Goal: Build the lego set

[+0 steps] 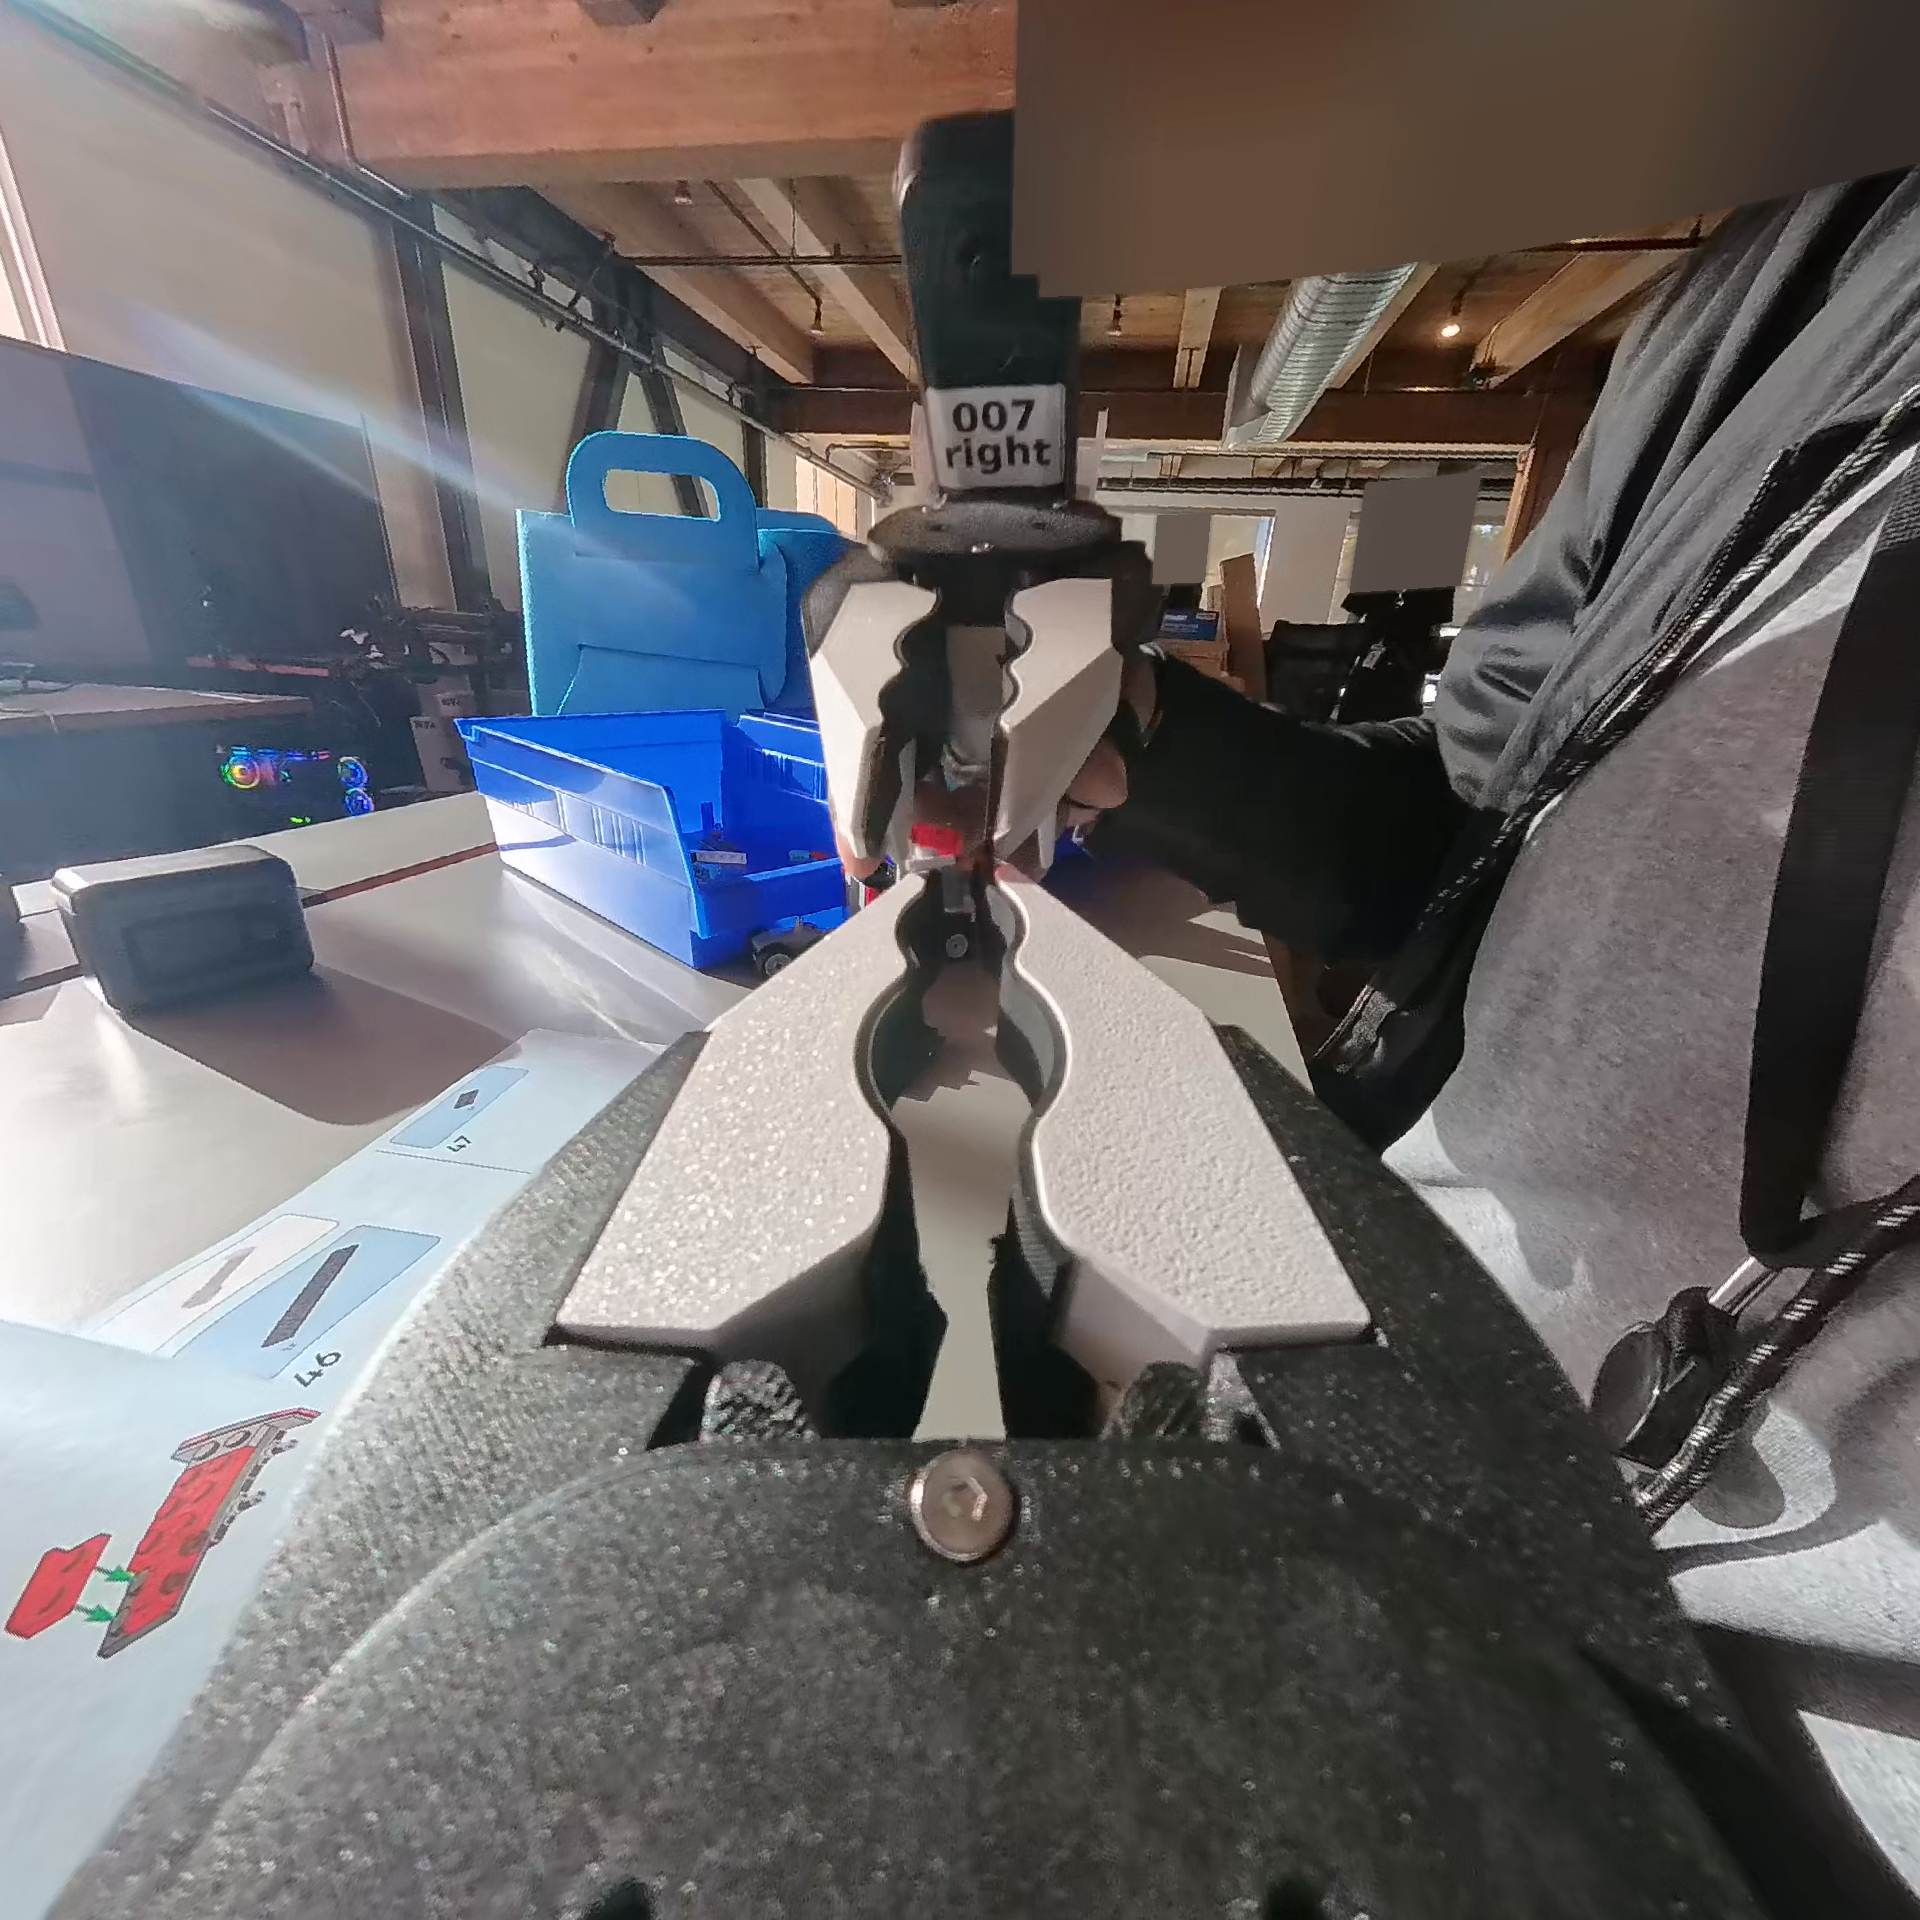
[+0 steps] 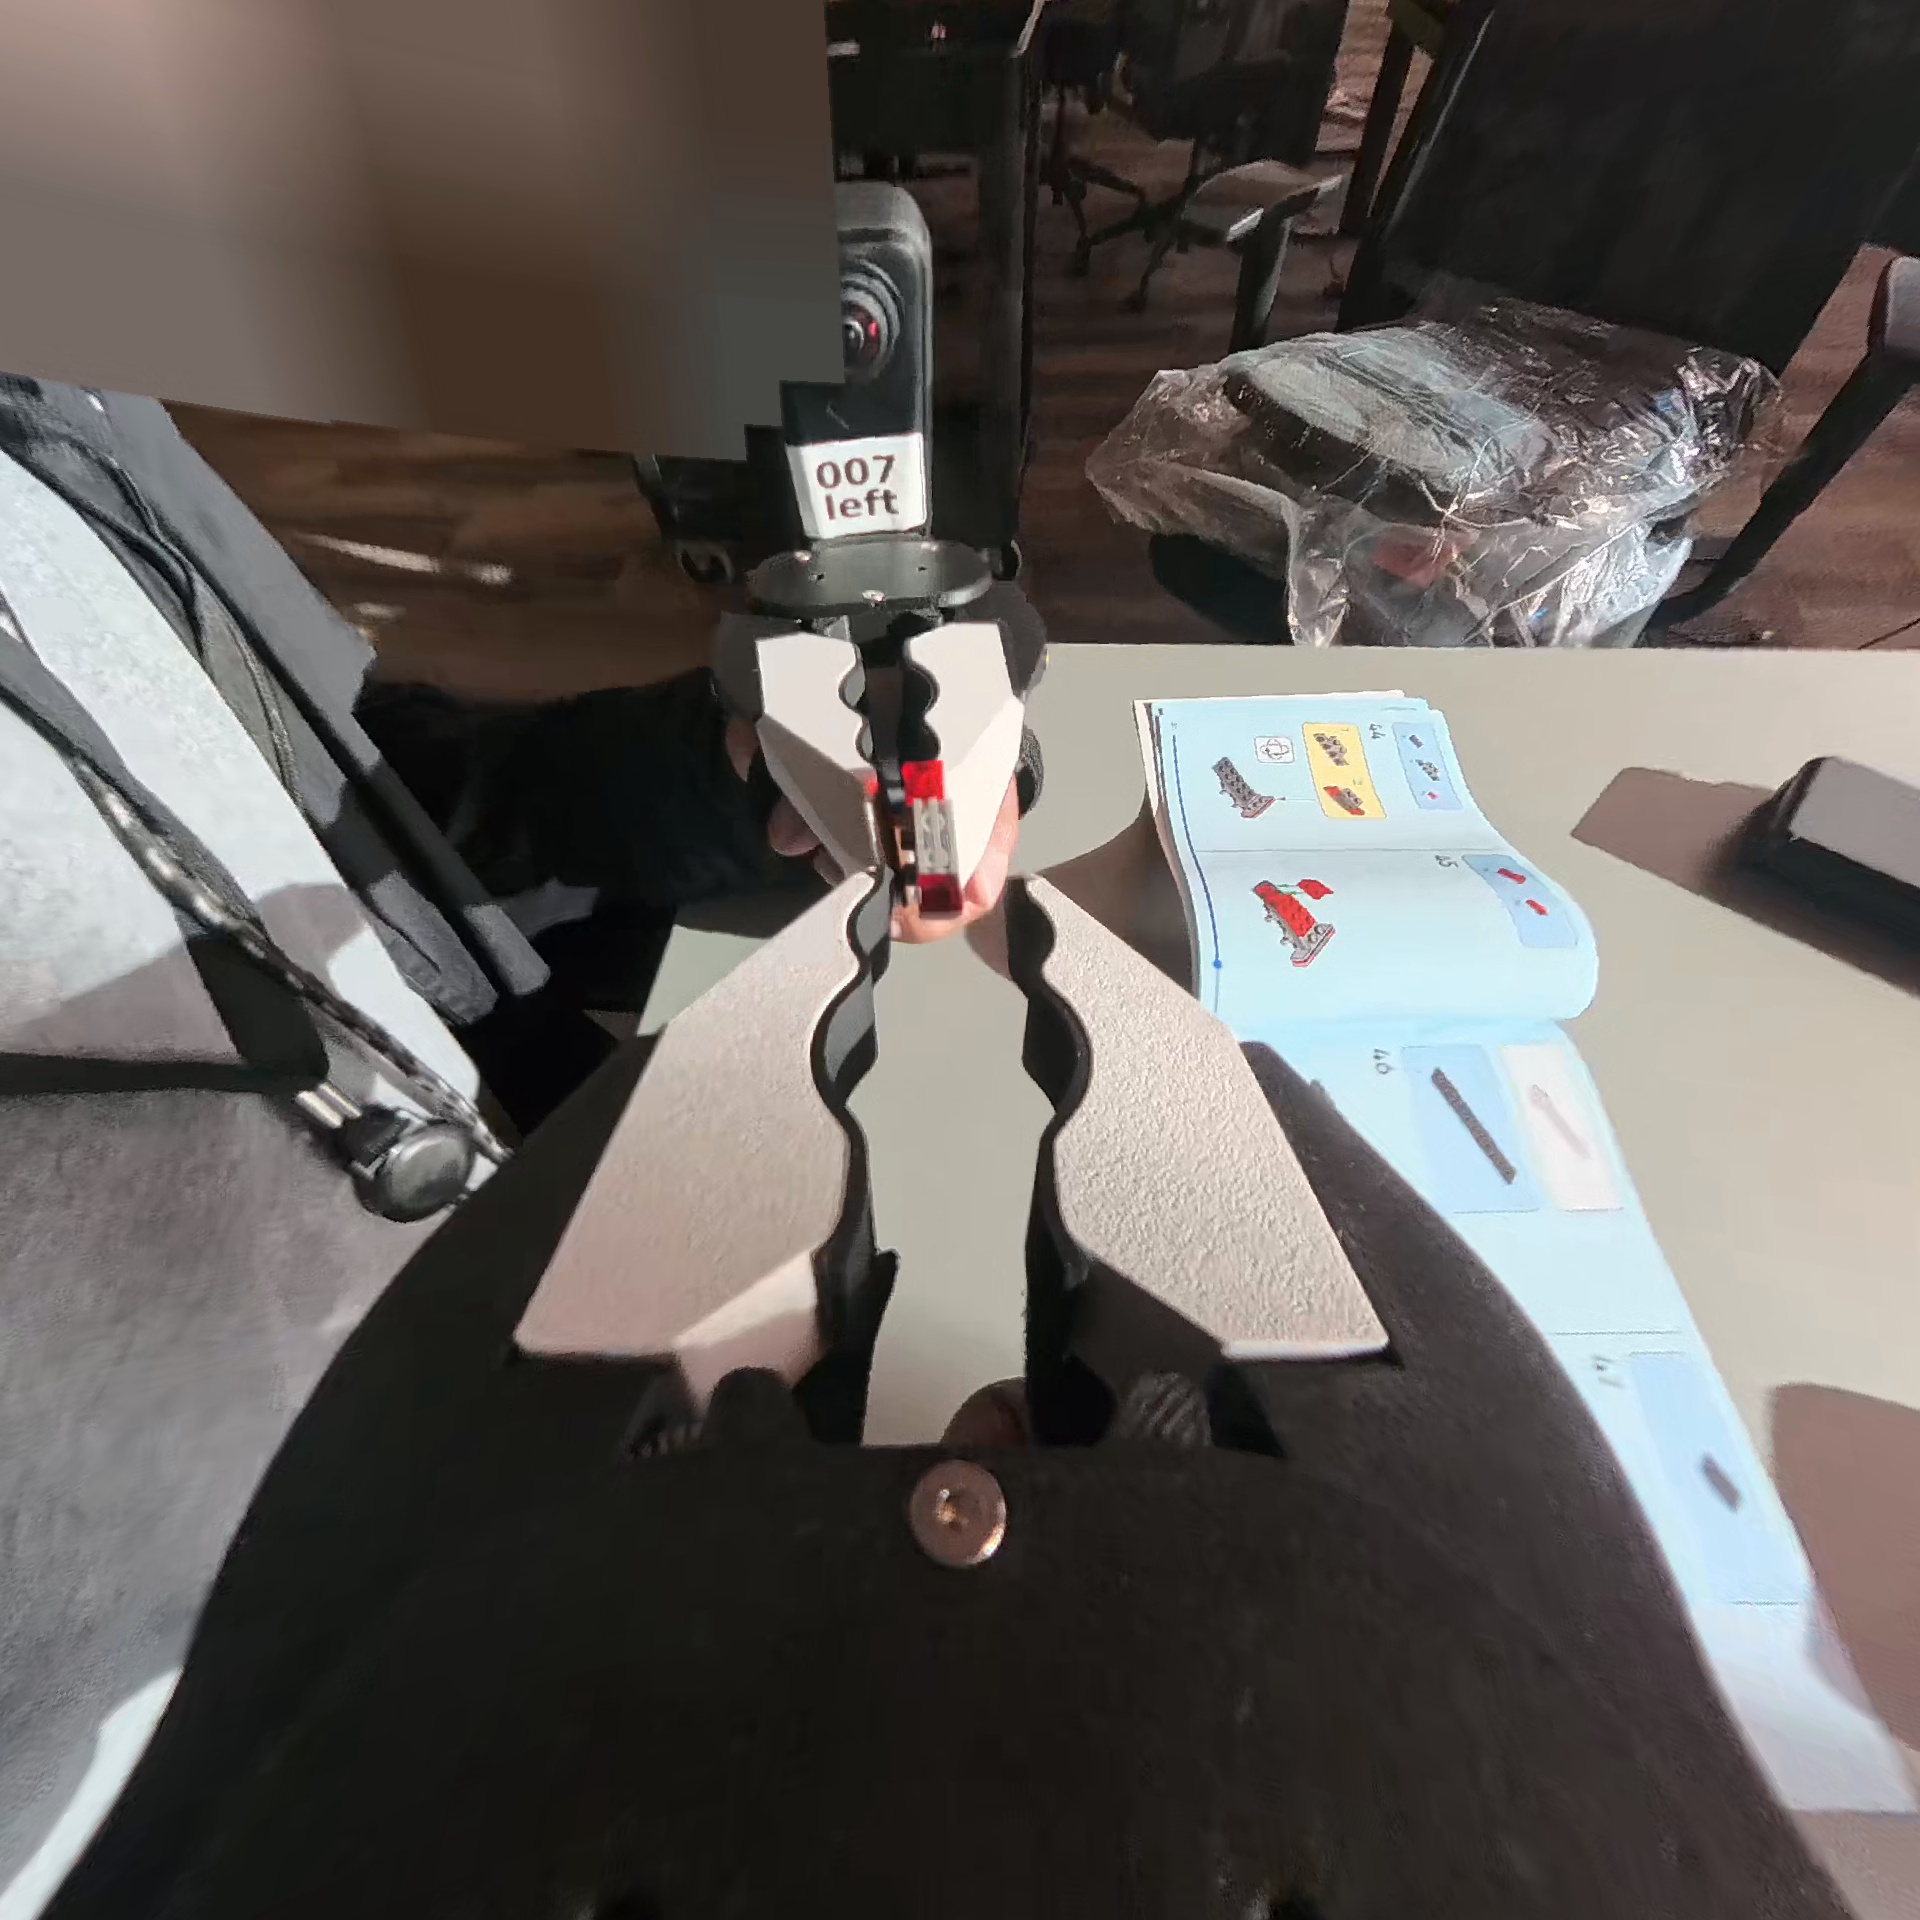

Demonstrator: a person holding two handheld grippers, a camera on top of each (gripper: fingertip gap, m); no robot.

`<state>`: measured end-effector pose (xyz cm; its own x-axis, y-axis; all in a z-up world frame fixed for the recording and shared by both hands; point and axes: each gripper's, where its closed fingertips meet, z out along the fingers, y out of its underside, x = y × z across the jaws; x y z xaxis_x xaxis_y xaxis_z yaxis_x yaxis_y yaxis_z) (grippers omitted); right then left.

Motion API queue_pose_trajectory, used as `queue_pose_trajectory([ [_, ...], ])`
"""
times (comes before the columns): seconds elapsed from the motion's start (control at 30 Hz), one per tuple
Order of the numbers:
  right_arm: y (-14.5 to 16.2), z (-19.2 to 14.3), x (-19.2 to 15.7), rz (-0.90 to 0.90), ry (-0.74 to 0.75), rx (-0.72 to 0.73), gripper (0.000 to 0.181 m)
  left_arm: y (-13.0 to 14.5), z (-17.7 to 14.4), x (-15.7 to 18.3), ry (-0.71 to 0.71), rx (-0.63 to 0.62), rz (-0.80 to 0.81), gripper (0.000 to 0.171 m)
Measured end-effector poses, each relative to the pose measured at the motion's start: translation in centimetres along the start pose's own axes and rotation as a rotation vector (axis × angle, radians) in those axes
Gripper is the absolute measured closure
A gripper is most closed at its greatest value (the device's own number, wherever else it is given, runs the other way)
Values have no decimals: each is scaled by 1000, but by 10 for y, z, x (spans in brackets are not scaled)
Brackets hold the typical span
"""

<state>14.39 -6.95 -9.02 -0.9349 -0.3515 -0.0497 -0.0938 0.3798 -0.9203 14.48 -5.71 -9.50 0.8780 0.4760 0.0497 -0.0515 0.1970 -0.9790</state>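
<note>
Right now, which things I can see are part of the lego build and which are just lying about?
Job: red and grey lego assembly in the left tool; right tool; instruction booklet; blue parts bin.
Lying about: black box; blue carry case; plastic-wrapped chair.

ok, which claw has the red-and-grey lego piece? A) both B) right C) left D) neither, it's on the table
C: the right wrist view shows the left claw shut on the red-and-grey lego piece, while the right claw stands open and empty.
</note>
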Motion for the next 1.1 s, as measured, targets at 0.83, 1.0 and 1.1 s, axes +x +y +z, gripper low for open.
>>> queue_pose_trajectory([
  [0.83,9,4,-4,251,-103,74,170,11,4,5,49,-51,-79,166],
  [1.0,9,4,-2,281,-89,113,171,11,4,3,52,-49,-119,165],
  [1.1,9,3,0,272,-63,132,172,11,4,2,51,-43,-139,164],
])
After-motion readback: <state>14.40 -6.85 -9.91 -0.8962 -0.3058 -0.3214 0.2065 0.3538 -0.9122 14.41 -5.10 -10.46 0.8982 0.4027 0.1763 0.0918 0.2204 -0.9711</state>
